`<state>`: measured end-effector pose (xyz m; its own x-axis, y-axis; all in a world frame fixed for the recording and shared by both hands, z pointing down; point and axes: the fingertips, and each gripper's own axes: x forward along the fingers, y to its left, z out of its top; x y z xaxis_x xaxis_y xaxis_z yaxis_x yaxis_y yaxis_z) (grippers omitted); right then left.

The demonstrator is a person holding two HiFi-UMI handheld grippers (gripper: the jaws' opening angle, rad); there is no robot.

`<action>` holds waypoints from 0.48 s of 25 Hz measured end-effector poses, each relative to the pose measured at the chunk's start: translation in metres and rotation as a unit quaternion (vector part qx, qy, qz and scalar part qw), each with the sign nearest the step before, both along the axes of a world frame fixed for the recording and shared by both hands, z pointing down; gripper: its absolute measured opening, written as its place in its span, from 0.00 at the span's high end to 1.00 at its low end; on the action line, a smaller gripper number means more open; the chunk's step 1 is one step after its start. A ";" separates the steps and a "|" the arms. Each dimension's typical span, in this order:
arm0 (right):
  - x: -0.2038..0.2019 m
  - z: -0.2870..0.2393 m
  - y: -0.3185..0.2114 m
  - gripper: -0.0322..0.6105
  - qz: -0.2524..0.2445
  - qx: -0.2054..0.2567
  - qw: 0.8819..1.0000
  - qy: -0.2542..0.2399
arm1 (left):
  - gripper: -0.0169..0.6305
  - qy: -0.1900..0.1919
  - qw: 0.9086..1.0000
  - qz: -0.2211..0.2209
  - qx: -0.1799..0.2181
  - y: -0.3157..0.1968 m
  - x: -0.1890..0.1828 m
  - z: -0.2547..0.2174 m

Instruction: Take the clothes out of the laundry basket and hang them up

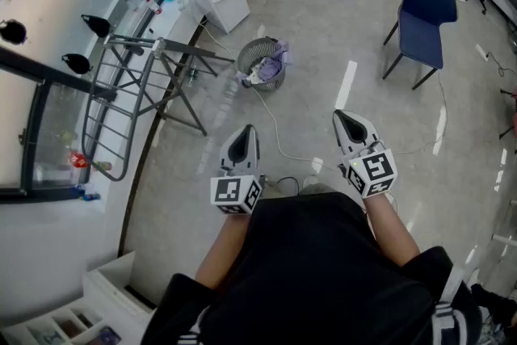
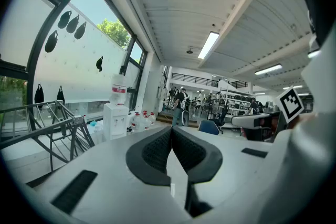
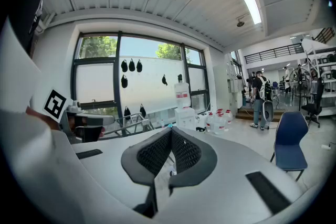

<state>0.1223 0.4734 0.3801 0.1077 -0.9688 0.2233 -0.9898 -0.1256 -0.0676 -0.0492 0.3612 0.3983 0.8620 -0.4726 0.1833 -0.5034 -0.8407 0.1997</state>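
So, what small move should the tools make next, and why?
Probably bring the right tool forward toward the laundry basket, opening it on the way. Both it and the left tool are shut and empty, and the basket, with clothes in it, stands well ahead on the floor.

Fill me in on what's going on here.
A person stands holding a gripper in each hand, out in front and above the floor. The left gripper and the right gripper both have their jaws shut with nothing between them. Ahead on the floor sits a wire laundry basket with clothes still in it, next to a metal drying rack by the window. Nothing hangs on the rack yet.
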 end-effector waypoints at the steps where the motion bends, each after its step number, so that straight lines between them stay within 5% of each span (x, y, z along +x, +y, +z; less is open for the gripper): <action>1: 0.000 0.001 0.001 0.95 0.001 0.000 1.000 0.001 | 0.97 0.002 1.000 -0.001 0.000 0.001 0.001 0.000; 12: 0.011 0.009 0.001 0.95 -0.005 0.001 1.000 -0.024 | 0.96 0.011 1.000 0.000 -0.002 0.006 0.009 -0.002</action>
<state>0.1334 0.4748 0.3889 0.0879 -0.9699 0.2269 -0.9865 -0.1163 -0.1149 -0.0404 0.3670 0.3963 0.8659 -0.4723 0.1651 -0.4989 -0.8399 0.2139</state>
